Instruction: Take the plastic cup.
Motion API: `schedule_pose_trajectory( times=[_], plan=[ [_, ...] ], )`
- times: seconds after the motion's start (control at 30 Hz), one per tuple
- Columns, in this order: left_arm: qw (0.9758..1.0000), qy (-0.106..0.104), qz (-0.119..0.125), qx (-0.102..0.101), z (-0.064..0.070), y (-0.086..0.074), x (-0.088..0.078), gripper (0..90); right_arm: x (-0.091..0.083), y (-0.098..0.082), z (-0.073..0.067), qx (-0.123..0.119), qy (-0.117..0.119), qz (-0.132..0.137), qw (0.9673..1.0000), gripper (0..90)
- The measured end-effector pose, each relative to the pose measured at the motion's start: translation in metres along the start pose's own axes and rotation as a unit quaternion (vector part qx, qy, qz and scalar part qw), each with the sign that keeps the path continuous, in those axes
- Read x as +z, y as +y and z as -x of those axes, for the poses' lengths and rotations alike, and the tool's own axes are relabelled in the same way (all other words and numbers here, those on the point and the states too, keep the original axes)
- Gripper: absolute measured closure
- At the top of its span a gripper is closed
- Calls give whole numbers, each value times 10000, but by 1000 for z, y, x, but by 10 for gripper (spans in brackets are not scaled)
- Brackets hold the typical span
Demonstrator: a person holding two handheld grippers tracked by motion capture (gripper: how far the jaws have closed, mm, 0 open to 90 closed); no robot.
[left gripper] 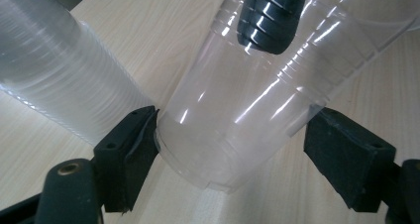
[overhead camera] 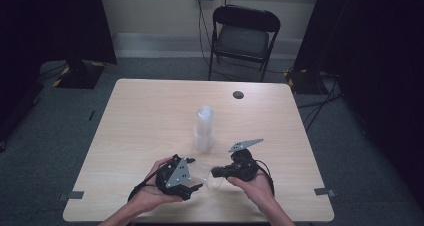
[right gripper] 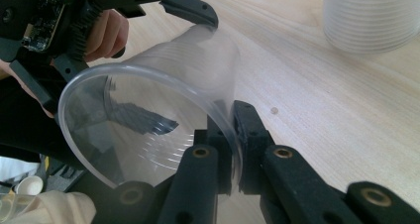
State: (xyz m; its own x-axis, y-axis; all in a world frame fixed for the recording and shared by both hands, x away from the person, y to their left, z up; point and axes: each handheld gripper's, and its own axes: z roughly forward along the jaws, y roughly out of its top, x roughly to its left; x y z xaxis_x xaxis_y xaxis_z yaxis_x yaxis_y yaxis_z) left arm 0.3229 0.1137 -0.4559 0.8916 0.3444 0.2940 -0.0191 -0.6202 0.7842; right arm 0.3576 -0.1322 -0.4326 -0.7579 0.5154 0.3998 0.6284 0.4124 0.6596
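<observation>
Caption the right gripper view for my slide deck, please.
Right gripper pinches the rim of a clear plastic cup, its base between the left gripper's jaws.

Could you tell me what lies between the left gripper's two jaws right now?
The base of a clear plastic cup, seen in the left gripper view; the right gripper pinches its rim.

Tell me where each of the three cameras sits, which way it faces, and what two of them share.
High view: above the person's side, facing forward and down on the table; both hands show.
Left gripper view: on the left gripper, looking along its jaws at the clear cup's base, the cup stack beside it.
Right gripper view: on the right gripper, pinching the cup's rim; the left hand shows.
Shared: both gripper views show cup and stack.
</observation>
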Motion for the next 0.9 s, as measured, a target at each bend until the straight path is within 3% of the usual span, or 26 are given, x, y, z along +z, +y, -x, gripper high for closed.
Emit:
schedule_pose_trajectory(
  times=[0.47,0.63,0.73,0.8,0.9],
  plan=[
    [9995,144,18,275,1,4,2,184,4,2,-1,41,39,-54,10000,867],
    [9992,293,32,282,1,7,1,157,6,5,-2,148,14,53,9999,863],
    [9992,258,106,286,2,8,2,170,7,7,-2,184,-28,30,9998,864],
    [9985,229,99,484,5,10,2,204,10,12,-3,212,-66,-69,9997,863],
    [9980,208,234,557,12,15,1,231,13,17,-5,173,-131,-177,9996,864]
  ],
)
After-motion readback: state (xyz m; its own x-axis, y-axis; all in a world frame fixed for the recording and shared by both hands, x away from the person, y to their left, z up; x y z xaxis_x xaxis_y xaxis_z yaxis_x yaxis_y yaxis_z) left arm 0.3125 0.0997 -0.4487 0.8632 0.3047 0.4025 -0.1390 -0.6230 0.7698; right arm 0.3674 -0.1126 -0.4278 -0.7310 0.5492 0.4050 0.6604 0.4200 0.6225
